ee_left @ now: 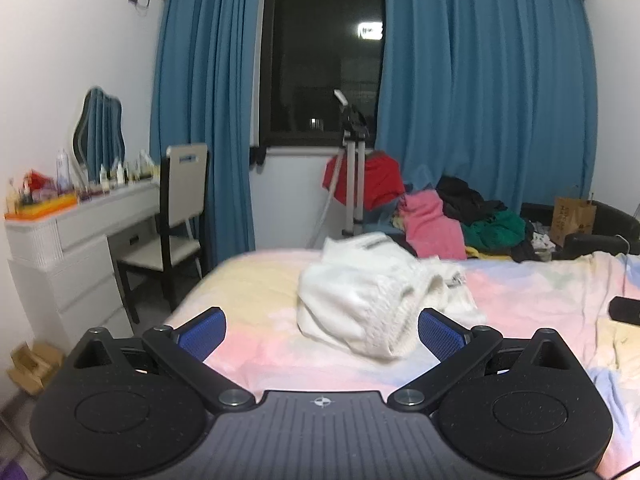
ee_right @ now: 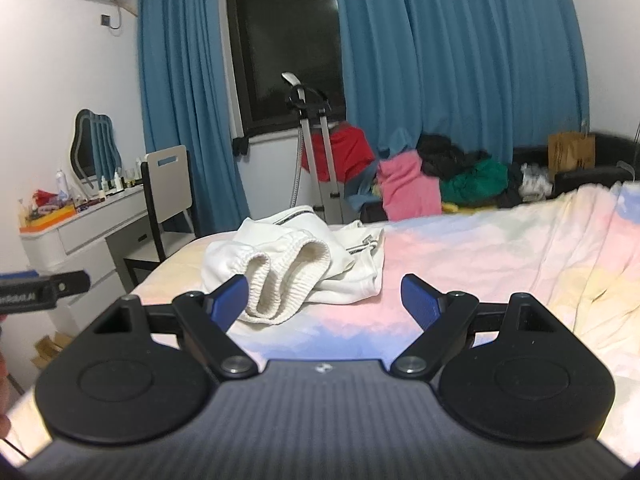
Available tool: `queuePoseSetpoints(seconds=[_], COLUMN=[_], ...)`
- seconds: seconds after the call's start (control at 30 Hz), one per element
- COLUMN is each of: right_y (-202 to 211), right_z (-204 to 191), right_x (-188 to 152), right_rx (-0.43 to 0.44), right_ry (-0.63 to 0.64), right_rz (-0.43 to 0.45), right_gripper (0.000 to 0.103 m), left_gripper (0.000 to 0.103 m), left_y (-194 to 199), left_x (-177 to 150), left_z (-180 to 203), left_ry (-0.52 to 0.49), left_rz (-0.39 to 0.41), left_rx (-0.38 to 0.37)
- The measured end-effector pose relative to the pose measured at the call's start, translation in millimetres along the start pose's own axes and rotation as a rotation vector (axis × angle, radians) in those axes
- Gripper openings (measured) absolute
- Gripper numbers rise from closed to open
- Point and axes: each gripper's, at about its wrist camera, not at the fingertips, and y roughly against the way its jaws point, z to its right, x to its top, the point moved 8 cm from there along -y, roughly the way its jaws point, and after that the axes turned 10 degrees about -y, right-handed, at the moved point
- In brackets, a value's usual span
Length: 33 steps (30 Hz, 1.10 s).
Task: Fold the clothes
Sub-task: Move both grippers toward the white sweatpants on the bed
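Shorts (ee_right: 296,264), white and crumpled, lie on the bed (ee_right: 460,264), ahead of both grippers. I hold the left gripper (ee_left: 322,330) and right gripper (ee_right: 323,300) spread wide, both empty. Risk (as I judge it): pinching bunched layers, or sheet, would spoil the fold.

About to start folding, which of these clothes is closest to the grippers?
The white garment, crumpled alone on the bed; the other clothes are piled beyond it.

Pastel bed (ee_right: 460,256), crumpled white garment (ee_right: 296,256)
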Motion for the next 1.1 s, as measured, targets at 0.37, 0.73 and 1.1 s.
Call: queuePoseSetpoints(seconds=[0.37, 0.73, 1.1], right_y=[12.3, 1.8, -76.1], right_z=[19.2, -26.7, 17.9], right_x=[72.3, 62.5, -25.7], right_rx=[-0.11, -0.096, -0.183], right_ry=[-0.014, -0.096, -0.21], right_rz=[-0.128, -0.05, 0.017], right_gripper=[0.085, 0.085, 0.085], left_gripper=[0.103, 0.103, 0.1], left_y=[21.3, -54.8, -230.6], left_x=[60.7, 50.6, -10.3], left_z=[-13.6, 17.7, 82.5], left_ry=[-0.075, -0.042, -0.193], left_rz=[-0.083, -0.133, -0.031], left_rx=[-0.044, -0.075, -0.015])
